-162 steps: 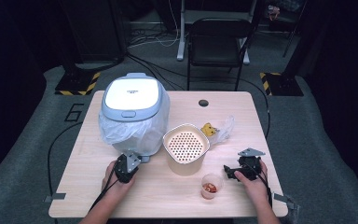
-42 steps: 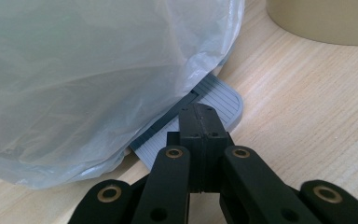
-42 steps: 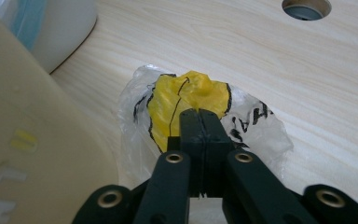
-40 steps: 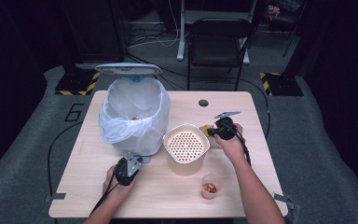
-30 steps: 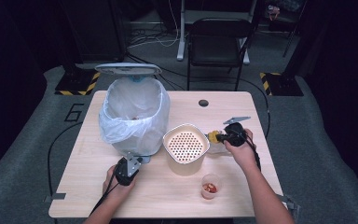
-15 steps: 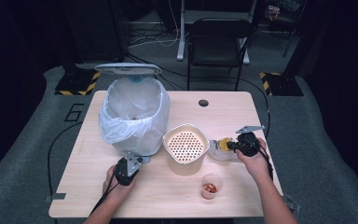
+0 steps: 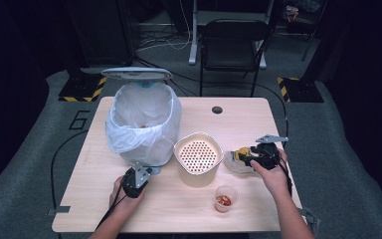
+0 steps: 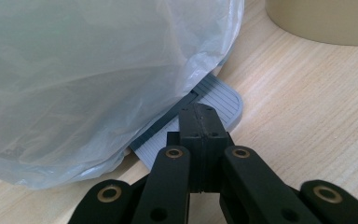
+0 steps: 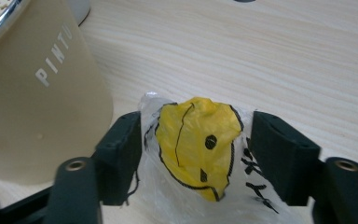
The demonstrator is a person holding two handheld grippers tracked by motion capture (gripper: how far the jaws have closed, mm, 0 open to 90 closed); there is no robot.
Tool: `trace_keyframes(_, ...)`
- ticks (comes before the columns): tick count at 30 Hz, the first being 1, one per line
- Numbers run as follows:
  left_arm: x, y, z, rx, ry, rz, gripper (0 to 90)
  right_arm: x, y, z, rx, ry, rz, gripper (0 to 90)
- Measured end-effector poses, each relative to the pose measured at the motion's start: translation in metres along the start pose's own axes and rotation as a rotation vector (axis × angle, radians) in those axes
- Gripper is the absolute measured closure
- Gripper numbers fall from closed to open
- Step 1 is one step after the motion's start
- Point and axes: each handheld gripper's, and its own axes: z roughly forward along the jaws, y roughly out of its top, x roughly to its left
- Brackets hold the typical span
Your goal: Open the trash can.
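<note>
While crumpled, the smiley bag (image 9: 198,149) lies along the right tool (image 9: 196,154).

A recording studio or lab set-up, not a home.
A lone wooden desk (image 7: 129,209) stands on grey carpet (image 7: 338,164) with hazard-tape marks (image 7: 82,93), trailing cables (image 7: 59,154), dark surroundings and a folding chair (image 7: 231,45).

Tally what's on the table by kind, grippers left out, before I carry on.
Lined bin: 1
Beige perforated container: 1
Small clear cup: 1
Crumpled smiley-print bag: 1
Total: 4
</note>
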Motion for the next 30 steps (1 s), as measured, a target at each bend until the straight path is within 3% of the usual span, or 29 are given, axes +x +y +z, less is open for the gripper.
trace_keyframes(11, 0.0, 0.0, 0.0, 0.001, -0.002, -0.003, 90.0, 0.015, -0.008, 0.024, 0.034, -0.047, 0.006, 14.7)
trace_keyframes(13, 0.0, 0.0, 0.0, 0.001, -0.002, -0.003, 90.0, 0.017, -0.009, 0.03, 0.062, -0.071, -0.035, 14.3)
trace_keyframes(17, 0.001, 0.0, 0.0, 0.002, -0.004, -0.003, 90.0, 0.021, -0.009, 0.039, 0.068, -0.084, -0.061, 14.3)
trace_keyframes(18, 0.0, 0.0, 0.0, 0.0, -0.003, -0.005, 90.0, 0.023, -0.009, 0.041, 0.072, -0.089, -0.046, 14.3)
trace_keyframes(23, 0.001, 0.0, 0.0, 0.0, -0.004, -0.005, 90.0, 0.024, -0.01, 0.053, 0.095, -0.102, -0.071, 14.4)
trace_keyframes(30, 0.001, 0.0, 0.0, 0.0, -0.005, -0.005, 90.0, 0.019, -0.012, 0.067, 0.115, -0.095, -0.048, 19.0)
